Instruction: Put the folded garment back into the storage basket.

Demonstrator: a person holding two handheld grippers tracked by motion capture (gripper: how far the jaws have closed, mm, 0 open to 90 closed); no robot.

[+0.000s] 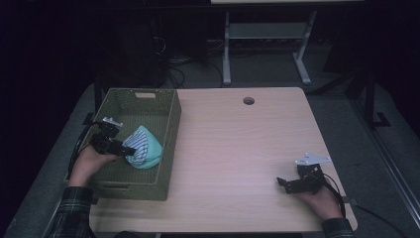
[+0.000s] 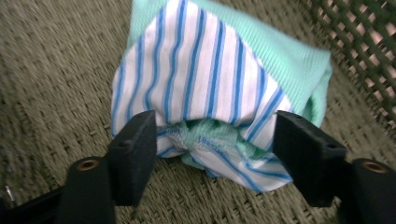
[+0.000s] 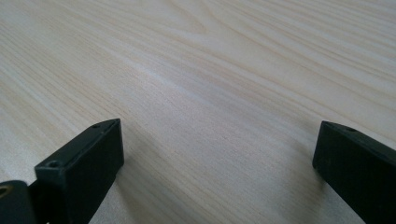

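Note:
A rolled cloth bundle (image 1: 144,148), mint green with a white and blue striped part (image 2: 201,79), lies on the floor of an olive woven basket (image 1: 171,130) at the table's left. My left gripper (image 1: 124,148) reaches into the basket from the left. Its jaws stand wide on either side of the bundle's bunched near end (image 2: 215,135), and the pads do not press on it. My right gripper (image 1: 281,183) rests low over the bare tabletop near the front right corner. It is open, with only wood grain between its jaws (image 3: 219,154).
The light wooden table (image 1: 237,144) has a round cable hole (image 1: 248,100) at the back. The basket's lattice wall (image 2: 364,51) rises close to the right of the bundle. Beyond the table are a grey desk frame (image 1: 267,44) and cables on a dark floor.

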